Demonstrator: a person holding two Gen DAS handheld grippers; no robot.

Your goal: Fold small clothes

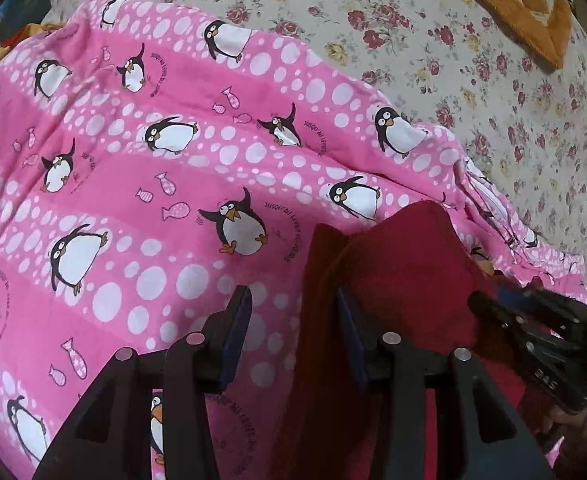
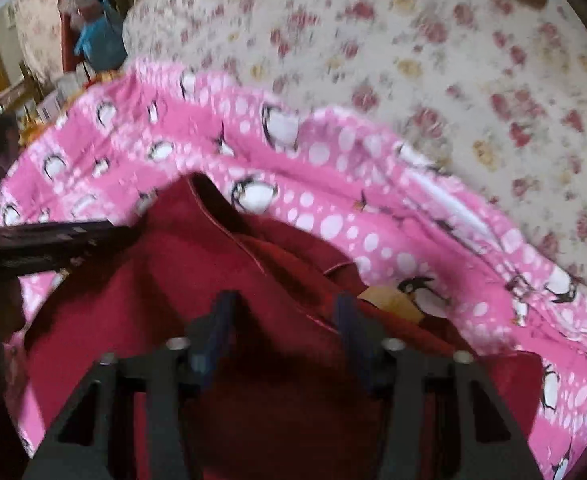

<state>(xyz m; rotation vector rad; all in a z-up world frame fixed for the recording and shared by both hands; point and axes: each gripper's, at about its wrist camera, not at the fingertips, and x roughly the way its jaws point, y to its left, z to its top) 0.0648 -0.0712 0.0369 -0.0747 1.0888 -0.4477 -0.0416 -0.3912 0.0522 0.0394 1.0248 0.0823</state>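
**RISK NOTE: RED GARMENT, GRIP NOT SECURED AT EITHER TONG**

The red garment [image 1: 405,264] is found lying rumpled on a pink penguin-print cloth [image 1: 133,160], which is itself spread over a floral sheet [image 1: 453,60]. One peaked corner of the garment is raised; the remainder is bunched towards the near side.

The left gripper [image 1: 297,320] is held with its jaws apart. Only the garment's left edge lies between them, close to the right-hand finger, and mostly pink cloth is seen in the gap. No pressure on fabric is observed.

The right gripper [image 2: 285,320] is shown, in a blurred view, with its jaws apart over the middle of the garment. Red fabric lies between and under the fingers, but a clamp on it cannot be confirmed.

Hazards judged from this position:

- The penguin cloth may be caught together with the garment if the left jaws are shut where they stand, so that both layers would be lifted and the fold spoiled.
- Only a thin margin may be taken at the left, from which the edge could slip out under tension.
- A mid-panel pinch at the right, rather than a corner or hem, would be likely to produce a skewed, lumpy fold.
- Existing creases may be pressed in if the garment is not flattened first.
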